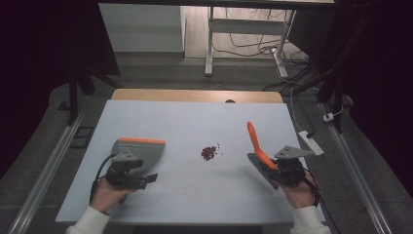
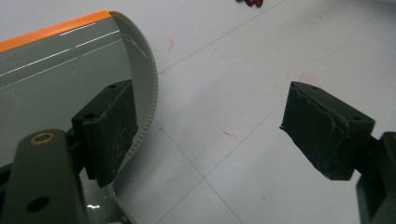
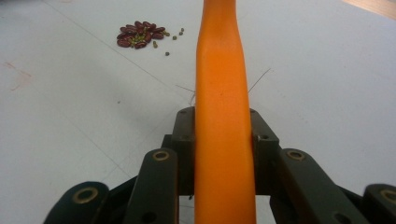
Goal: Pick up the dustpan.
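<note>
A pale table [image 1: 160,122] is carrying the whole scene, with a strip of bare wood along its far edge and a dark floor with metal rails lying to either side. Beyond it, a white desk frame [image 1: 210,44] is standing over loose cables, and a white power strip [image 1: 311,142] is lying just off the right edge. On the left half, a grey dustpan [image 1: 141,153] with an orange lip is lying flat. The left gripper [image 2: 210,135] is hovering at the pan's near rim, its jaws standing wide apart with nothing between them; one jaw is overlapping the pan's toothed edge. On the right, the right gripper [image 3: 223,140] is clamping the orange handle of a small brush [image 1: 257,146], jaws pressed to both sides, the handle rising away from the hand. Between the two tools, a small heap of red beans [image 1: 209,153] is sitting in the open, a few stray grains beside it and nothing blocking either approach.
</note>
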### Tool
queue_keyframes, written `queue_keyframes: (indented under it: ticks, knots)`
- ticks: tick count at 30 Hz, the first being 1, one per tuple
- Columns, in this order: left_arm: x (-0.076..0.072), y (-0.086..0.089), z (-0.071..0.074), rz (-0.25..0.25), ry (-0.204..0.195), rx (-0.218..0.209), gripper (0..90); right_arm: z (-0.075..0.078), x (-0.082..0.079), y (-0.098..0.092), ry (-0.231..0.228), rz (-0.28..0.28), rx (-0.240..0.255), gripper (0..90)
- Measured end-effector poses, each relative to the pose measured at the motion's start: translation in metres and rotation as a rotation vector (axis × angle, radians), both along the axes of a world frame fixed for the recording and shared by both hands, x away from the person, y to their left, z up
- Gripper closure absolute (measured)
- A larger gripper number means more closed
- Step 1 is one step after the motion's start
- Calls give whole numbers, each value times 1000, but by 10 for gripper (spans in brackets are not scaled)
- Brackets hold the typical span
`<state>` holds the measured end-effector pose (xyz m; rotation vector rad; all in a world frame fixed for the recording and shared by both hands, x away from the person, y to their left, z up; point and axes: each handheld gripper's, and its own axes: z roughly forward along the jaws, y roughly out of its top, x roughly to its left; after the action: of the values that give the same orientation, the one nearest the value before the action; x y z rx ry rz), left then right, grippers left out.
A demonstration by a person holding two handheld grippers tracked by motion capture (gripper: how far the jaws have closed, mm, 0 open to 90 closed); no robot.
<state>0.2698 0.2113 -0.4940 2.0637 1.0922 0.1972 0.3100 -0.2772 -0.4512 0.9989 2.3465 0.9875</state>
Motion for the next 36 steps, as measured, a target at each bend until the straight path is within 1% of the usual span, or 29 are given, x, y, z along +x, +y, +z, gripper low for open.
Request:
queue_keyframes:
  ticks: [9,10,14,15,16,18,19,22,27,30,32,36]
  knots:
    - [-1,-1,3,0,-3,-8,185,0,1,2,-3,5,-3,706]
    - [-1,-1,3,0,-2,-7,185,0,2,2,-9,8,-6,706]
    - [-1,-1,4,8,-7,-9,184,0,1,1,-8,9,-3,706]
    - [-2,-1,4,8,-7,-9,184,0,1,1,-8,6,-3,705]
    - [-2,0,4,9,-8,-9,184,0,1,-1,-9,-6,15,706]
    - [-4,0,5,8,-11,-19,184,0,1,-1,-7,-10,19,706]
    - [-4,-1,6,3,-12,-20,184,0,0,-1,-11,-20,10,706]
    - [-5,-2,7,-10,-15,-26,184,0,-1,-1,-15,-23,9,706]
    - [-5,-1,7,-5,-6,-33,184,1,-1,1,-20,-21,10,705]
    - [-4,-2,8,-4,-7,-28,184,1,-1,3,-22,-13,5,705]
    - [-4,-2,10,8,-1,-23,186,1,-1,4,-24,-7,4,706]
    - [-5,-4,13,18,4,-18,188,2,-3,4,-28,-11,8,706]
